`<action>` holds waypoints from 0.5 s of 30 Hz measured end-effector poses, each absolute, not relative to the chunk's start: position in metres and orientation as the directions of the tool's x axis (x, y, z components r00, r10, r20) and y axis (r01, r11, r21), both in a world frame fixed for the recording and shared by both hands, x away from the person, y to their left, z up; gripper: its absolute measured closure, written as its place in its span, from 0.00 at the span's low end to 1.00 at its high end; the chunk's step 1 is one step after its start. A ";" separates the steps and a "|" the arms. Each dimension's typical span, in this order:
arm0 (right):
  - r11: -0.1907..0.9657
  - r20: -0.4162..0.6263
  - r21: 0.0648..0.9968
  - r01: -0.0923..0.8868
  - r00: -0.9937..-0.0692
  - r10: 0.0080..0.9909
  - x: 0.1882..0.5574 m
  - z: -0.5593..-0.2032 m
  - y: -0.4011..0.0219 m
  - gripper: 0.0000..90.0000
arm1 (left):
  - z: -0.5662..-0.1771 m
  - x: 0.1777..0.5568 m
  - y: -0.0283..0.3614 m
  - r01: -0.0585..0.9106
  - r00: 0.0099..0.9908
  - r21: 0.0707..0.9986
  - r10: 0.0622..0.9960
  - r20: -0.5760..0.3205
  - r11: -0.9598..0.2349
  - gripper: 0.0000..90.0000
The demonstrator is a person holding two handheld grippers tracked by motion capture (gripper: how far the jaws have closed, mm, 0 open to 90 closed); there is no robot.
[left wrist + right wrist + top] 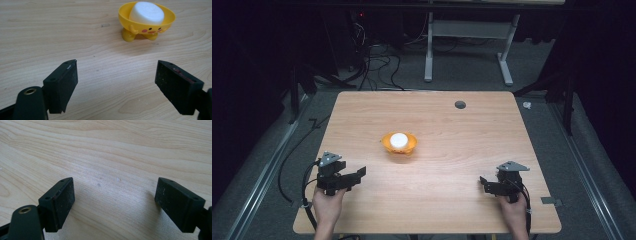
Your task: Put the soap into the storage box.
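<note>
A small yellow bowl [399, 144] shaped like a chick, on two stubby feet, stands near the middle of the wooden table [452, 130]. A round white block [399, 139] lies in it. In the left gripper view the yellow bowl [140, 25] sits ahead and to the right, with the white block [146, 13] rising above its rim. My left gripper [360, 172] rests near the table's front left, open, its jaws wide apart with only bare wood between them [116, 72]. My right gripper [482, 181] is at the front right, open over bare wood [115, 192].
A dark round grommet [460, 104] is set in the table near its far edge. Beyond the table stand white desk legs [429, 50] and loose cables [377, 60] on grey carpet. Black cables [304, 190] trail off the front left edge.
</note>
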State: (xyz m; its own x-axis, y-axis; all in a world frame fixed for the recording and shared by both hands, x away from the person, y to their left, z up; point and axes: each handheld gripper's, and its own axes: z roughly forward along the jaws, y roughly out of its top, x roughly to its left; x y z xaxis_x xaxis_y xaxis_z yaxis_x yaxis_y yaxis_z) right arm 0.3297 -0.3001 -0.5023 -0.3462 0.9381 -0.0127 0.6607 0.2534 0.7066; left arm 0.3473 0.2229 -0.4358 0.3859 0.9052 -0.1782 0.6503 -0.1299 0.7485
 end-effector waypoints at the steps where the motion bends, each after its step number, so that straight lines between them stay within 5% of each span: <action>1: 0.253 -0.013 0.707 0.661 -0.346 0.938 0.330 -0.502 -0.300 0.19 | -0.437 0.347 0.223 0.652 0.384 0.747 0.906 -0.180 -0.128 0.21; 15: 0.253 -0.013 0.707 0.661 -0.346 0.938 0.330 -0.502 -0.300 0.19 | -0.449 0.342 0.223 0.665 0.372 0.735 0.912 -0.172 -0.133 0.21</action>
State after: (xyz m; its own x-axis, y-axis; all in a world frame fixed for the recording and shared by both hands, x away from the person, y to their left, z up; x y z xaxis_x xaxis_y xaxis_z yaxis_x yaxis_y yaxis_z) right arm 0.3297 -0.3001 -0.5023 -0.3458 0.9382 -0.0127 0.6609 0.2532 0.7065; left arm 0.3418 0.2232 -0.4487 0.3723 0.9120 -0.1724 0.6653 -0.1327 0.7347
